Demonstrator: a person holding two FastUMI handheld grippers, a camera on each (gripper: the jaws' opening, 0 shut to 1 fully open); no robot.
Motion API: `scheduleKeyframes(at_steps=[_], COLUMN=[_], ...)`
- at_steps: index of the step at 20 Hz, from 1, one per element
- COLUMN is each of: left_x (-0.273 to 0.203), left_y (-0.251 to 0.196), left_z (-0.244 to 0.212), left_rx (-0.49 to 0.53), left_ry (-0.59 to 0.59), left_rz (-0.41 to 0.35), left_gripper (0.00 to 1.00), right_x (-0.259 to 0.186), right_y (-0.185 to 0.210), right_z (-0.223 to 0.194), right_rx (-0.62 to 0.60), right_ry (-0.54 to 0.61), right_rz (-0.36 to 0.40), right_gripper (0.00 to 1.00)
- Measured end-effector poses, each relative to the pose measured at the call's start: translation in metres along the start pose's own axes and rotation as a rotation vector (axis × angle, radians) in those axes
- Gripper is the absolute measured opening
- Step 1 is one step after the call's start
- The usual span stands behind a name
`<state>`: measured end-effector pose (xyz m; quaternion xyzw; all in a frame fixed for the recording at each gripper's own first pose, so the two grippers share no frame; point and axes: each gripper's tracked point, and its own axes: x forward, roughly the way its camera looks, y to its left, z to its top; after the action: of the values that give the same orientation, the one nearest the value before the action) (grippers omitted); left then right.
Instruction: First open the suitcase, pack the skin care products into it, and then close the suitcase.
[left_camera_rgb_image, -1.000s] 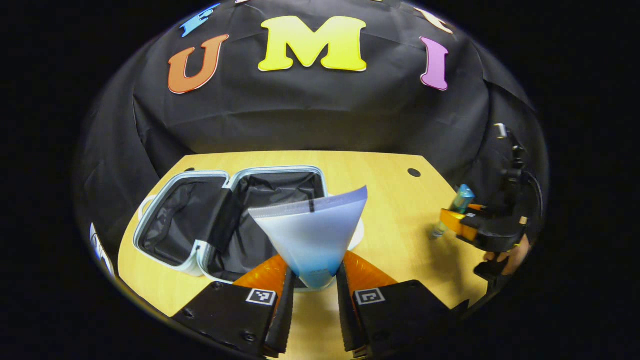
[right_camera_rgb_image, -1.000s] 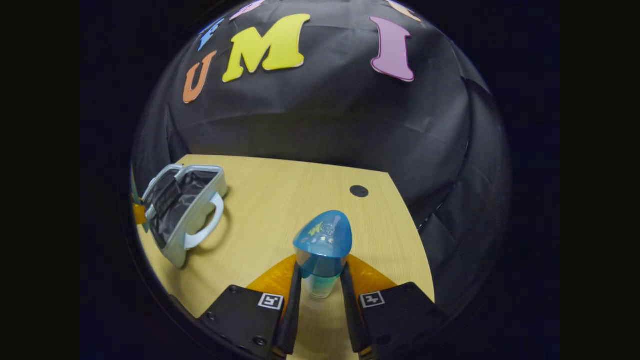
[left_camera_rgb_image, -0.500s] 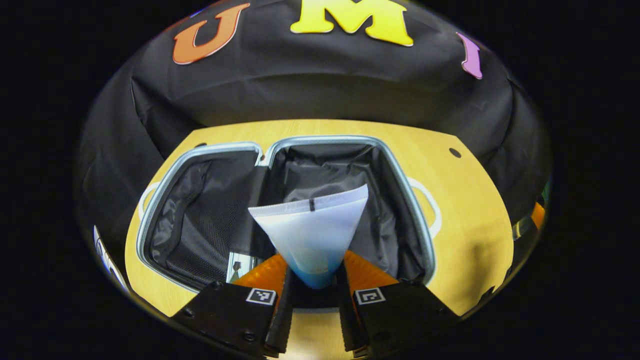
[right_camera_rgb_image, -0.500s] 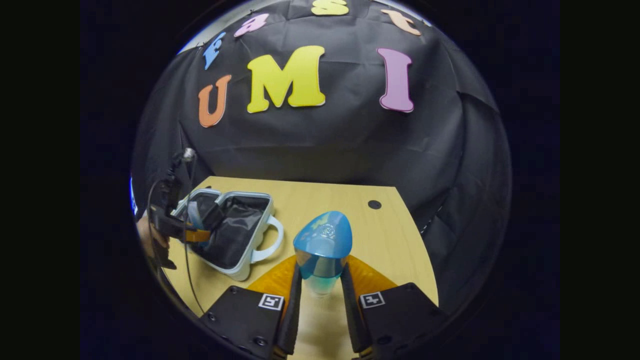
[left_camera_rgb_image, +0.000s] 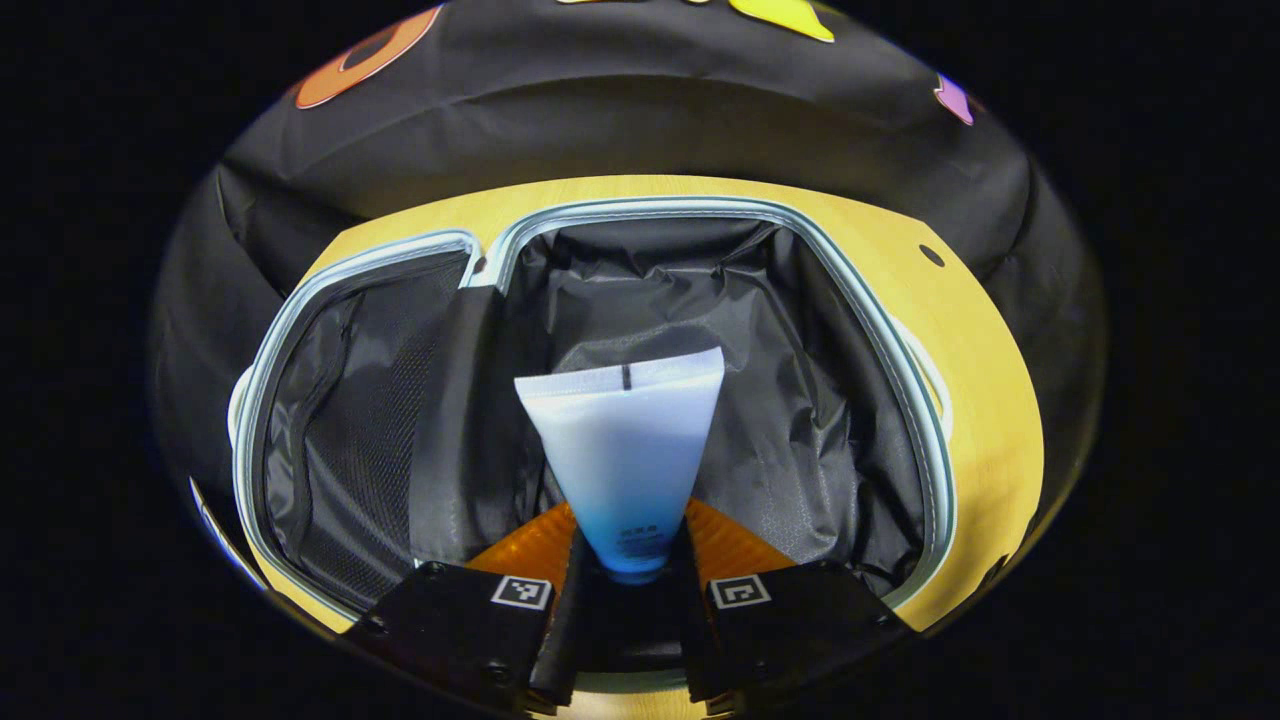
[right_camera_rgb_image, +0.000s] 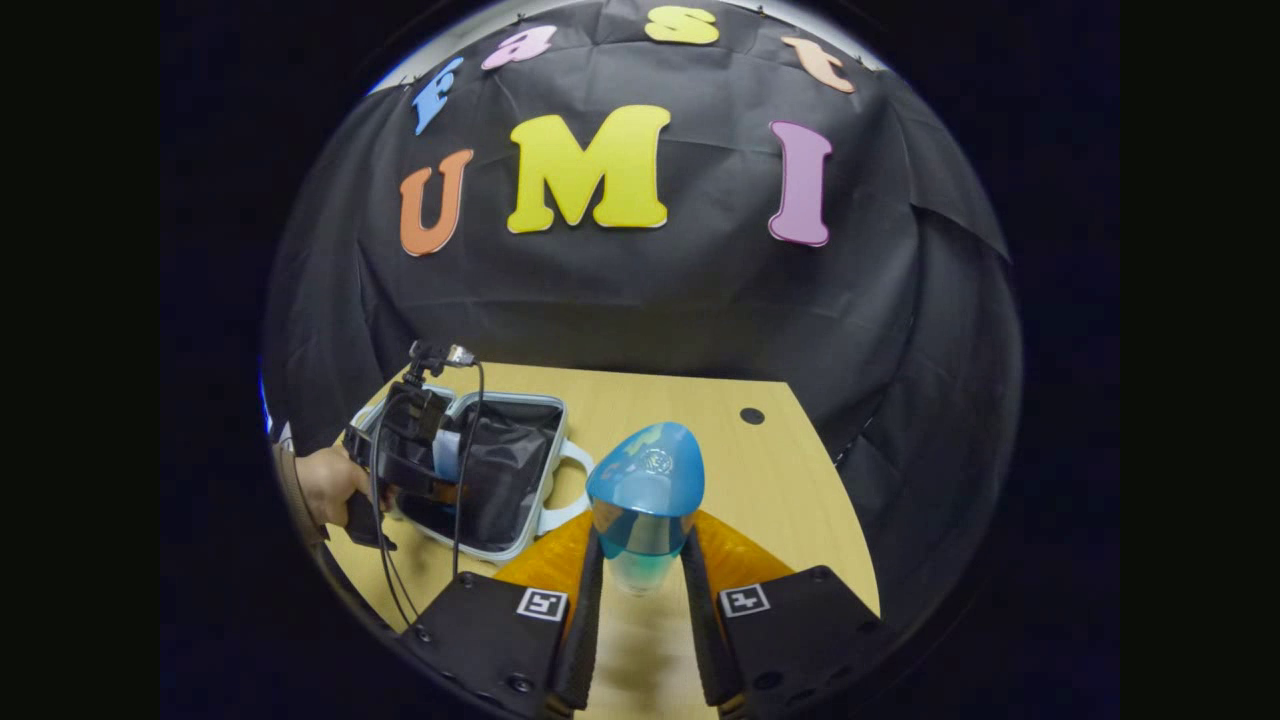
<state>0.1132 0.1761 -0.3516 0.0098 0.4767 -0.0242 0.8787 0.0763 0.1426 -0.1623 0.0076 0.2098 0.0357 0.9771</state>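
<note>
Already the suitcase (left_camera_rgb_image: 930, 420) lay open on the wooden table (left_camera_rgb_image: 985, 380), its two dark-lined halves spread across the middle of the left gripper view, the mesh-lined half at the left of the frame and the deeper half at the centre and right. The left gripper (left_camera_rgb_image: 628, 590) sat at the bottom centre of that view with its jaws narrowed onto the lower end of a pale tube (left_camera_rgb_image: 625, 450), whose flat crimped end pointed up toward the frame's middle, over the deeper half.

In the right gripper view the right gripper (right_camera_rgb_image: 640, 600) stood at the bottom centre, jaws pressed on a blue-capped bottle (right_camera_rgb_image: 645, 500), held above bare table. The suitcase appeared smaller at the lower left of that frame, with the other gripper and the hand (right_camera_rgb_image: 325, 485) holding it just over its near edge.

Judging from this, the tube was about to be set down in the case. The risk lay in the release: the tube was pinched only at its narrow end, so it could tip sideways and catch on the hinge strap or the rim instead of lying flat. The bottle, gripped just below its smooth cap, might slip if the hold loosened while it was carried across. Both grippers converging on one opening could also knock together.
</note>
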Motion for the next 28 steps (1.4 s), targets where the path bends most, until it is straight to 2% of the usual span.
scheduleKeyframes(at_steps=[1, 2, 3, 4, 7, 8, 10, 11, 12, 13, 14, 17, 19, 23, 26, 28], left_x=[0.003, 0.010, 0.012, 0.012, 0.010, 0.006, -0.001, -0.005, -0.014, -0.022, -0.034, -0.069, -0.088, -0.104, -0.115, -0.128], left_y=[0.000, 0.001, 0.001, 0.001, -0.001, -0.002, -0.007, -0.009, -0.009, -0.008, -0.008, 0.004, 0.015, 0.032, 0.044, 0.054], left_z=[0.000, -0.012, -0.006, -0.005, -0.007, -0.008, -0.006, -0.006, -0.005, -0.003, 0.001, 0.004, -0.012, -0.049, -0.058, -0.058], left_rx=[0.003, -0.021, -0.028, -0.019, -0.016, -0.018, -0.027, -0.030, -0.028, -0.030, -0.034, -0.061, -0.101, -0.181, -0.168, -0.136], left_ry=[0.001, 0.061, 0.035, 0.030, 0.041, 0.041, 0.014, 0.003, -0.009, -0.033, -0.069, -0.206, -0.249, -0.264, -0.322, -0.372], left_rz=[0.002, 0.002, -0.003, -0.007, -0.018, -0.025, -0.053, -0.065, -0.070, -0.069, -0.074, -0.062, -0.084, -0.081, -0.066, -0.046], left_gripper=[0.45, 0.53, 0.47, 0.54, 0.56, 0.49, 0.65, 0.62, 0.68, 0.92, 0.84, 0.86, 0.90, 0.96, 0.97, 0.97], right_x=[0.003, 0.008, 0.012, 0.015, 0.029, 0.033, 0.041, 0.046, 0.053, 0.060, 0.065, 0.084, 0.098, 0.122, 0.139, 0.147], right_y=[0.005, 0.011, 0.016, 0.020, 0.038, 0.047, 0.061, 0.067, 0.075, 0.084, 0.095, 0.126, 0.145, 0.187, 0.198, 0.199], right_z=[0.004, 0.009, 0.014, 0.015, 0.019, 0.020, 0.026, 0.028, 0.031, 0.032, 0.031, 0.023, 0.011, -0.023, -0.055, -0.069], right_rx=[0.012, 0.035, 0.043, 0.039, 0.024, 0.025, 0.019, 0.013, 0.007, -0.002, -0.008, -0.011, -0.031, -0.071, -0.055, -0.045], right_ry=[0.002, 0.003, 0.000, -0.001, 0.019, 0.029, 0.035, 0.037, 0.041, 0.048, 0.058, 0.100, 0.135, 0.191, 0.274, 0.322], right_rz=[0.001, 0.000, 0.001, 0.001, 0.032, 0.051, 0.073, 0.083, 0.093, 0.107, 0.125, 0.185, 0.203, 0.259, 0.243, 0.220], right_gripper=[0.39, 0.38, 0.38, 0.39, 0.38, 0.38, 0.38, 0.38, 0.38, 0.38, 0.38, 0.38, 0.36, 0.39, 0.36, 0.39])
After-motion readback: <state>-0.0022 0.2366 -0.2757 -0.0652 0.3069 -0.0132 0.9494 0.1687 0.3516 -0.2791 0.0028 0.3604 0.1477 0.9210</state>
